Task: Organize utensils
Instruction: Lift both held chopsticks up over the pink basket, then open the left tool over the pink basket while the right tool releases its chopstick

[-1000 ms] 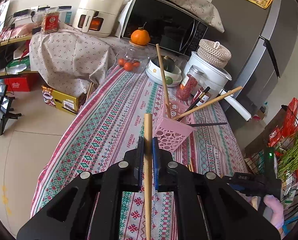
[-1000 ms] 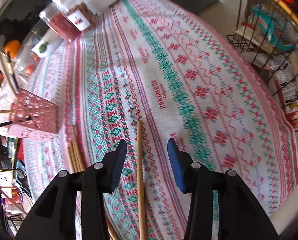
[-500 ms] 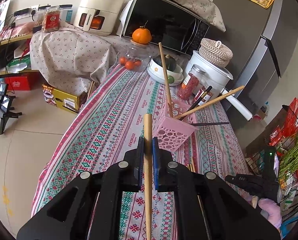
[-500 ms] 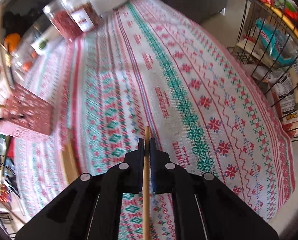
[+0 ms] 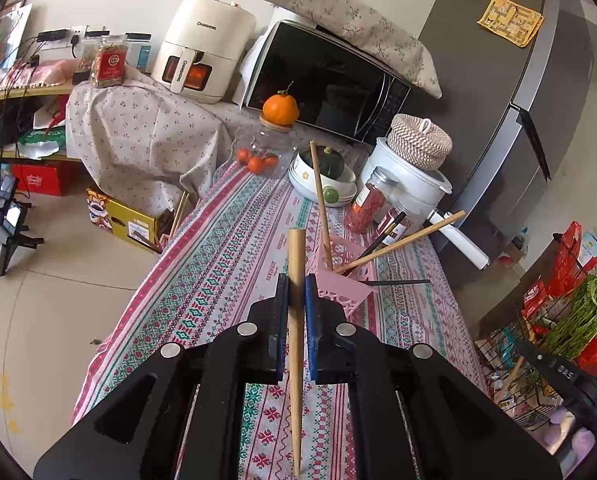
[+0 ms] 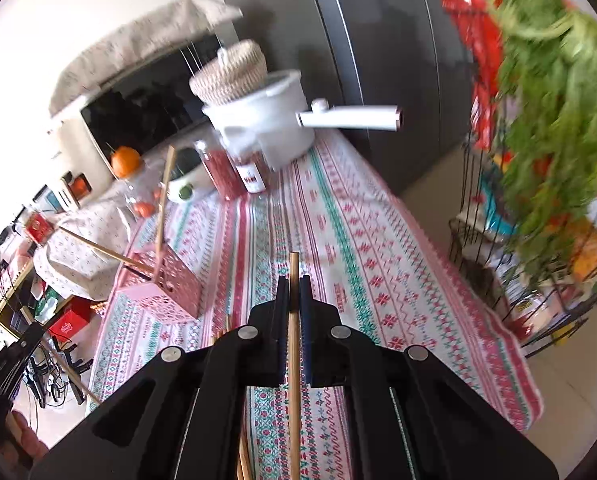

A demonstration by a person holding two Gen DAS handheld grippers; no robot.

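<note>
With both grippers clamped on chopsticks: left gripper, right gripper | step: carrying | next: drop into pink basket at 10 o'clock.

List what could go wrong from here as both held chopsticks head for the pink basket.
1. The pink basket looks light and already leans under splayed sticks; a poke on its wall could tip it.
2. The left gripper holds its chopstick near one end, so the long free end may swing or pivot.
3. The right gripper and its chopstick could snag the loose chopsticks below it.
</note>
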